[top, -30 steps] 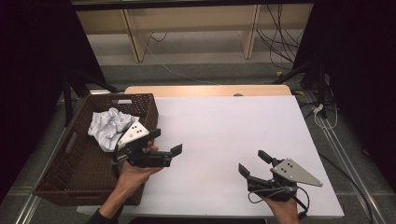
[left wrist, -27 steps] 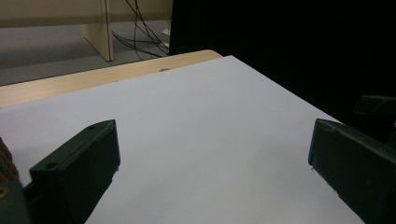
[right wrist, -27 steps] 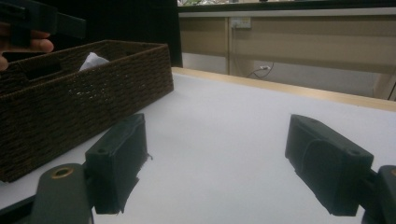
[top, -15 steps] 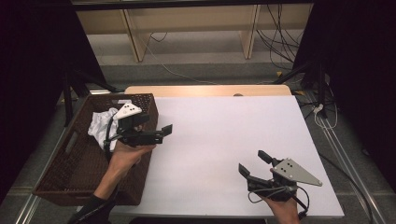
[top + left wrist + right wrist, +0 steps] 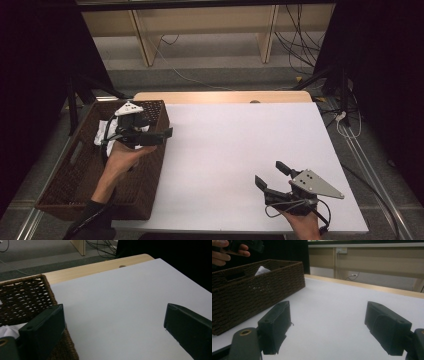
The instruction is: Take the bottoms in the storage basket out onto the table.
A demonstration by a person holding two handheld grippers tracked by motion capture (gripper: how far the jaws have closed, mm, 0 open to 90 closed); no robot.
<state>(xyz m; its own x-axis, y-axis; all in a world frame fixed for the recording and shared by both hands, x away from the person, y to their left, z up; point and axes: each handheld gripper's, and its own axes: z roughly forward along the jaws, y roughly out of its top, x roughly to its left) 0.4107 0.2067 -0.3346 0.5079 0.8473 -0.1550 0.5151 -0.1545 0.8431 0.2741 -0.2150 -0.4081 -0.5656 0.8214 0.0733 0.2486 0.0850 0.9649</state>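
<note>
Hovering left gripper (image 5: 159,134), basket (image 5: 60,192), white cloth (image 5: 262,270)

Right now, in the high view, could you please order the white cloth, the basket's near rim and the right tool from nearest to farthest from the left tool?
1. White cloth, in the basket beside the left tool.
2. Basket's near rim, toward the person.
3. Right tool, across the table.

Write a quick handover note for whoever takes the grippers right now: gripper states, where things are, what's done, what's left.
Left gripper: open, empty, held above the wicker basket, at its right wall.
Right gripper: open, empty, low over the white table near its front right.
White cloth: crumpled inside the basket, far end.
Done: cloth is in the basket.
Left: probably nothing to pick up; bring the left gripper clear of the basket.
</note>
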